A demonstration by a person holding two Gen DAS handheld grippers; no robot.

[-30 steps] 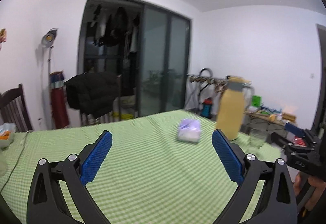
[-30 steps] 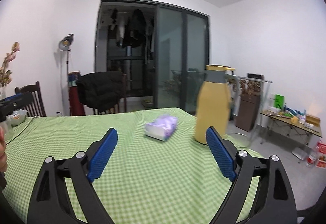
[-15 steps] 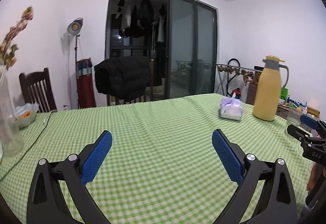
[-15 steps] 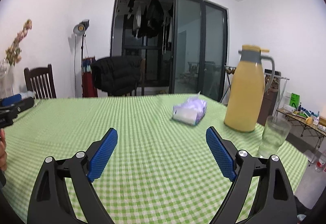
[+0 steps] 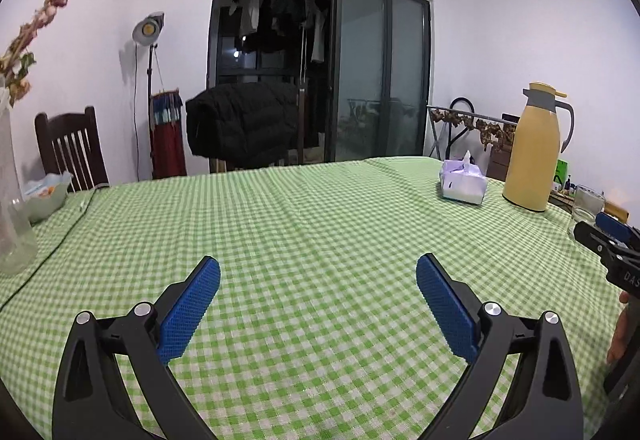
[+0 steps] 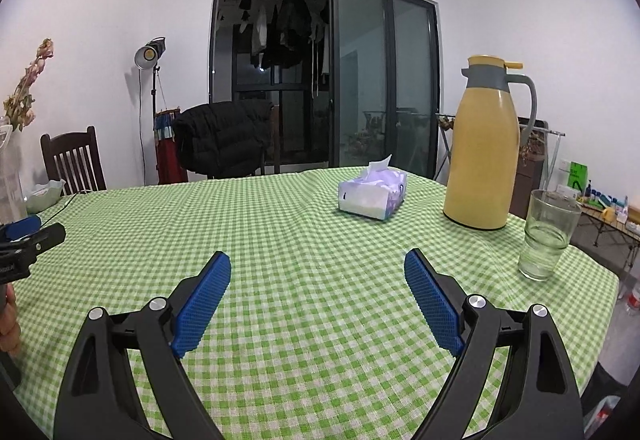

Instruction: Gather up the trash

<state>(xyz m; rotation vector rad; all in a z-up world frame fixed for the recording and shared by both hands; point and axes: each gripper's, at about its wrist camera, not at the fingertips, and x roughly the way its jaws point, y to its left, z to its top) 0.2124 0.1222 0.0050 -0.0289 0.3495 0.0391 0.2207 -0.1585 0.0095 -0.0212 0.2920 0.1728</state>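
At the far left a clear glass vase [image 5: 12, 224] is standing upright on the green-and-white checked table [image 5: 320, 208], holding dried pinkish flowers [image 5: 24, 52]. Beside it a pale green bowl [image 5: 46, 196] is holding something orange. The left tongs [image 5: 318, 264] are hanging wide open over bare cloth, gripping nothing, and the right tongs [image 6: 318, 258] are doing the same. Both are sitting lower over the table than a second ago, and the vase has come into the left view. Further right a soft lilac-and-white tissue pack [image 6: 370, 196] is lying flat, its long axis running from near left to far right and one sheet poking up. Whether it is trash I cannot tell. A tall yellow jug with a grey lid [image 6: 482, 148] is standing next to it, then a clear drinking glass [image 6: 548, 236], its contents unclear.
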